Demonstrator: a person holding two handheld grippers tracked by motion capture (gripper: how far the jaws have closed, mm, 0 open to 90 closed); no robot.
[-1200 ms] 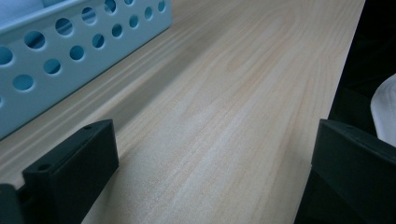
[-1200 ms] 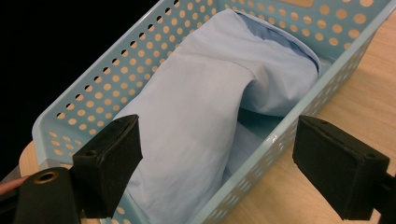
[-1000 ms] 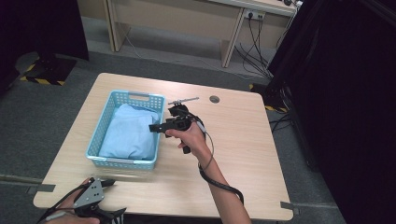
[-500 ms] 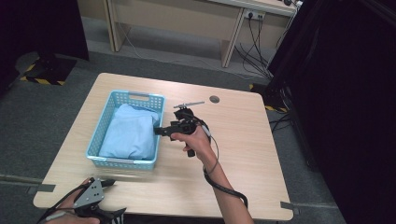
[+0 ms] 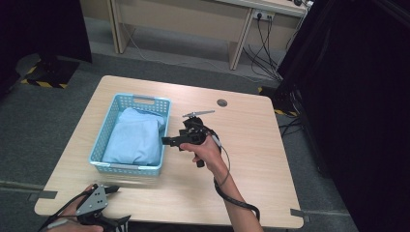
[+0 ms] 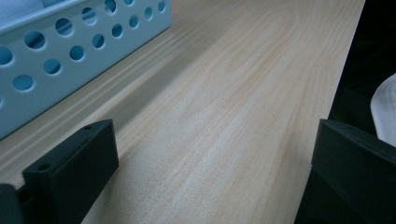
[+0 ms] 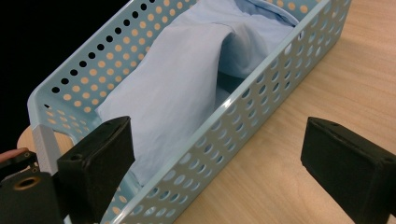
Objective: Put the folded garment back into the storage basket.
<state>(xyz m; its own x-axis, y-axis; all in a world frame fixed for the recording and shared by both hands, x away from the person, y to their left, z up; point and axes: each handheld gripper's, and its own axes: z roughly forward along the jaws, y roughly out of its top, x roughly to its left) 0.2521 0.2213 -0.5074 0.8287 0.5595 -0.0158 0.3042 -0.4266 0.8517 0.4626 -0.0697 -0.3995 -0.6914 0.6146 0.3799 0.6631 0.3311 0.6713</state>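
Black right gripper (image 5: 167, 140) with square pads, trailing black cable, grey three-cornered plate.

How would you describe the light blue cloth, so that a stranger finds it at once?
On the wooden table stands a pale blue perforated basket. The folded light blue cloth lies inside it, the soft thing among hard ones.

Even overhead light, soft focus, dark surroundings
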